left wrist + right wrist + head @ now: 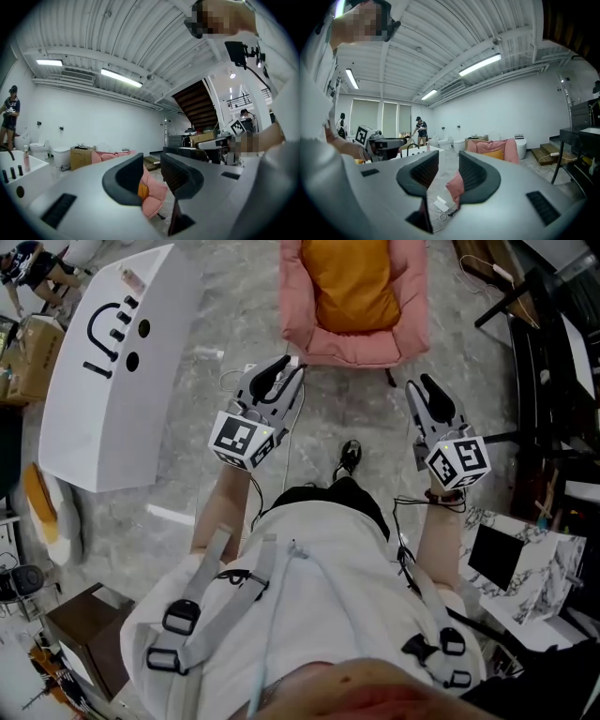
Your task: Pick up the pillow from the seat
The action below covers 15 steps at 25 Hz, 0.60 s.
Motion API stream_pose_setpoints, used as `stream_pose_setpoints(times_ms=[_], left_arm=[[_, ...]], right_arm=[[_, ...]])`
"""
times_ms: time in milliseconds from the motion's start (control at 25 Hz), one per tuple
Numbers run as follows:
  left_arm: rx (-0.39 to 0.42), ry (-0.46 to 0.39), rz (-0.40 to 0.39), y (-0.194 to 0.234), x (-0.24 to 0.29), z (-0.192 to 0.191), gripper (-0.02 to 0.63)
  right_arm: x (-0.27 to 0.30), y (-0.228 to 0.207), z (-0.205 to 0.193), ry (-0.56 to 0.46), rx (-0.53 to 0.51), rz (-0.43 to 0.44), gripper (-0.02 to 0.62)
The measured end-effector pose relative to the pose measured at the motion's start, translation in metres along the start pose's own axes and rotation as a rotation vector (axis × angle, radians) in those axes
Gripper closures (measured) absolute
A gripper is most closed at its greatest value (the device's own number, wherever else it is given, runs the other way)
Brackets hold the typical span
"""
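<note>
Orange fabric marks the pillow [354, 282], which lies in the hollow of the pink seat [412, 329], against its back and between its two arms. Its top edge runs out of the head view. As far as that view shows, the pillow's long axis runs from the seat's back toward its front lip, that is, toward the person. Both tools are on the near side of that front lip. The left hand-held gripper [281, 369] is just off the seat's left front corner, and the right hand-held gripper [424, 388] is off the right front corner and a little further back from the lip. The pillow therefore lies ahead of both and between them, and the left one looks slightly nearer. Height above the seat is hard to judge from overhead. In the left gripper view the jaws of the left hand-held gripper [152, 171] stand a narrow way apart with nothing gripped. A sliver of the orange pillow [142, 190] and the pink seat [157, 194] shows through the gap, below the line it points along. The right hand-held gripper [449, 171] is likewise slightly open and empty. A pink edge shows low in its gap, probably the seat's arm. The coming reach seems to call for both tools to go forward over the lip and downward, closing in on the pillow's long sides.
</note>
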<state>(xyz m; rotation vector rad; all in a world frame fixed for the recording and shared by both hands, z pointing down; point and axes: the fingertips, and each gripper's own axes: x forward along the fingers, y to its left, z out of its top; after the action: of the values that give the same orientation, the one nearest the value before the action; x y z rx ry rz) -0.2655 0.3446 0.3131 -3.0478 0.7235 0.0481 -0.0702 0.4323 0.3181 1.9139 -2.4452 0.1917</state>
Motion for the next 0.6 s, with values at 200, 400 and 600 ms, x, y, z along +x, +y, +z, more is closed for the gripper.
stream_pose_setpoints(times_ms=[200,400,600], left_arm=[[-0.011,0.039,-0.017,0.009,0.033,-0.008,0.43],[-0.038,0.005,0.022,0.02,0.079,-0.003,0.43],[-0.046,0.03,0.042,0.023,0.123,-0.007,0.412]], right_arm=[[0.024,-0.03,0.003,-0.004,0.014,0.012,0.445],[0.044,-0.077,0.004,0.008,0.026,0.037,0.425],[0.064,-0.124,0.013,0.008,0.029,0.065,0.408]])
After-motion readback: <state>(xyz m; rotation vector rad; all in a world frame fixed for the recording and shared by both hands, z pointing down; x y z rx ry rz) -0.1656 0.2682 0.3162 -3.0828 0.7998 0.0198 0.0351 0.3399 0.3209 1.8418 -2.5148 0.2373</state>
